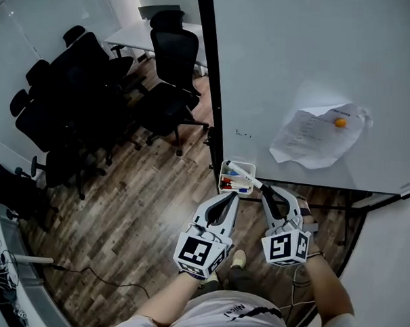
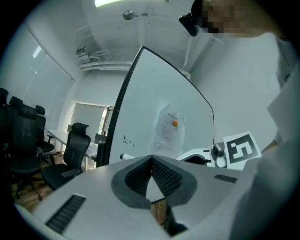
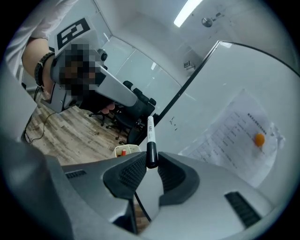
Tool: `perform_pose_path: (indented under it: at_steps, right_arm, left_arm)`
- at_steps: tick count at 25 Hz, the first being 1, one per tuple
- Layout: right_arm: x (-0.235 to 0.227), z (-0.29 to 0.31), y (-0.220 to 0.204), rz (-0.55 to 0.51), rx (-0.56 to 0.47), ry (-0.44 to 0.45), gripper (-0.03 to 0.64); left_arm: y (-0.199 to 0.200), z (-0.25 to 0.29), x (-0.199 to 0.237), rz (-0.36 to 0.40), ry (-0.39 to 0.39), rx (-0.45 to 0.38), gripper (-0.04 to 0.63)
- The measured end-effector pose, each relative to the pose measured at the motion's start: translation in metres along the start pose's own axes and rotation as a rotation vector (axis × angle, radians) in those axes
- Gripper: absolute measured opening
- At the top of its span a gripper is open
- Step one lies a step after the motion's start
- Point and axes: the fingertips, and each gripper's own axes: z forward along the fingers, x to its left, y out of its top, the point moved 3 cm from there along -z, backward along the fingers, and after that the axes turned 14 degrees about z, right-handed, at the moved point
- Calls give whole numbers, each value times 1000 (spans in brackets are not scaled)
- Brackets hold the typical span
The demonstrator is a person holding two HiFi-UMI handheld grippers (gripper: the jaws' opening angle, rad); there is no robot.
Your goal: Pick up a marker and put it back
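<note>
Right gripper view: right gripper (image 3: 151,165) clamps marker (image 3: 150,133) dark end, body jutting forward; left gripper (image 2: 152,160) closed, empty.

marker (image 3: 150,133) | white barrel, black end | black end pinched in right tongs (image 3: 151,161) | white end sticking out beyond them

Two claws, left claw (image 1: 229,196) and right claw (image 1: 271,193); one marker (image 1: 242,172), one whiteboard (image 1: 297,62), one paper sheet (image 1: 313,138), one magnet (image 1: 340,122).

The marker (image 3: 150,140) is white with a black cap. An orange magnet (image 1: 340,122) sits on white printed paper (image 1: 313,138). The whiteboard (image 1: 298,55) is white, the office chairs (image 1: 172,63) black, the floor (image 1: 135,210) brown wood-grain planks.
</note>
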Motion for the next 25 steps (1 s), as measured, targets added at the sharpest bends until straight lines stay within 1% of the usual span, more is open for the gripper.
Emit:
perform_pose_path:
  at_steps: [2, 7, 11, 16, 19, 25]
  right_arm:
    - [4, 10, -15, 3, 23, 32, 83]
    - [12, 38, -49, 52, 80, 122, 83]
    - [22, 60, -79, 95, 135, 221, 83]
    - [38, 76, -110, 119, 218, 341, 83]
    - [43, 82, -118, 115, 245, 378, 83]
    - [42, 91, -121, 131, 249, 418, 83]
  left_arm:
    - [-10, 4, -1, -11, 7, 24, 11]
    - [-36, 17, 3, -21, 39, 73, 11]
    - [-57, 26, 9, -33, 69, 106, 11]
    - [-82, 33, 10, -64, 85, 155, 11]
    - [-90, 36, 10, -73, 92, 172, 11]
    - [-97, 41, 9, -84, 98, 182, 11]
